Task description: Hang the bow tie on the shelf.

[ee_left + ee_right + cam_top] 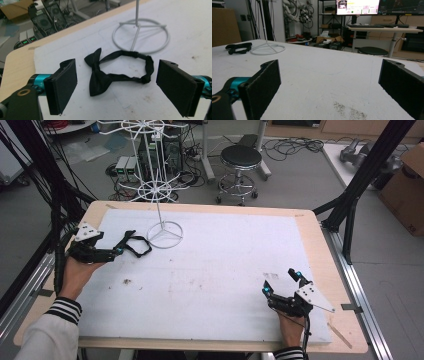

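A black bow tie with its strap looped lies flat on the white mat, close to the round base of a white wire stand. In the high view the bow tie sits just left of the stand's base. My left gripper is open, its jaws on either side of the tie and a little short of it; nothing is held. My right gripper stands open and empty near the mat's front right. From the right gripper view the bow tie and stand base lie far off.
The white mat covers most of the wooden table. The tall wire stand rises at the back left. A black stool, cables and computer boxes stand on the floor beyond. Black frame posts flank both sides.
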Demonstrator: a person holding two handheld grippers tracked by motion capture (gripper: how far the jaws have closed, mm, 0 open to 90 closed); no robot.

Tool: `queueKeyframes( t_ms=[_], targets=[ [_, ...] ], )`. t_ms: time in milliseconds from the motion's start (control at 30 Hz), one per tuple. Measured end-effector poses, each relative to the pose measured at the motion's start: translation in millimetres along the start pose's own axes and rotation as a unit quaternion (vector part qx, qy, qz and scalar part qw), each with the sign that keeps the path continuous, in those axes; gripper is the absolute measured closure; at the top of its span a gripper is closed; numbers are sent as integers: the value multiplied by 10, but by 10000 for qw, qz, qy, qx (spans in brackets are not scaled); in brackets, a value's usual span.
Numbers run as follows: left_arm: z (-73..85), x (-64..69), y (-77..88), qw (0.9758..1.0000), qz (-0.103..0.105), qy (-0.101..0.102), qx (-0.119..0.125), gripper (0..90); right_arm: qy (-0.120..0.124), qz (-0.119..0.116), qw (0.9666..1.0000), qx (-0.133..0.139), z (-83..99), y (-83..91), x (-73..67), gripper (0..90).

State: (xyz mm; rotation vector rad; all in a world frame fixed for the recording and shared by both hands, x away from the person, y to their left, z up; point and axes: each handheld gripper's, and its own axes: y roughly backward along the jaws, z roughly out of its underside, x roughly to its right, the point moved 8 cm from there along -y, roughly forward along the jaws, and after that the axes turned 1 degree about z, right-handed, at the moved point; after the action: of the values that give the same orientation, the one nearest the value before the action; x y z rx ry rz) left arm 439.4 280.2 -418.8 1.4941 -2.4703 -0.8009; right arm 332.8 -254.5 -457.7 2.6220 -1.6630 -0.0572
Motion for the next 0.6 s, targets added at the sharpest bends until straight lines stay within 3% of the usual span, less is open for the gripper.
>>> queueKeyframes(
  t_ms=[133, 267, 600],
  targets=[
    [17, -22, -99, 9994, 18, -189, -294, 173, 10, 3, 10000, 1, 0, 0, 0, 31],
    [53, -29, -209, 9984, 27, -253, -505, 173, 1, 9, 10000, 0, 0, 1, 0, 31],
    [179, -87, -458, 9964, 11, -142, -831, 177, -28, 18, 10000, -15, 2, 0, 1, 31]
  ],
)
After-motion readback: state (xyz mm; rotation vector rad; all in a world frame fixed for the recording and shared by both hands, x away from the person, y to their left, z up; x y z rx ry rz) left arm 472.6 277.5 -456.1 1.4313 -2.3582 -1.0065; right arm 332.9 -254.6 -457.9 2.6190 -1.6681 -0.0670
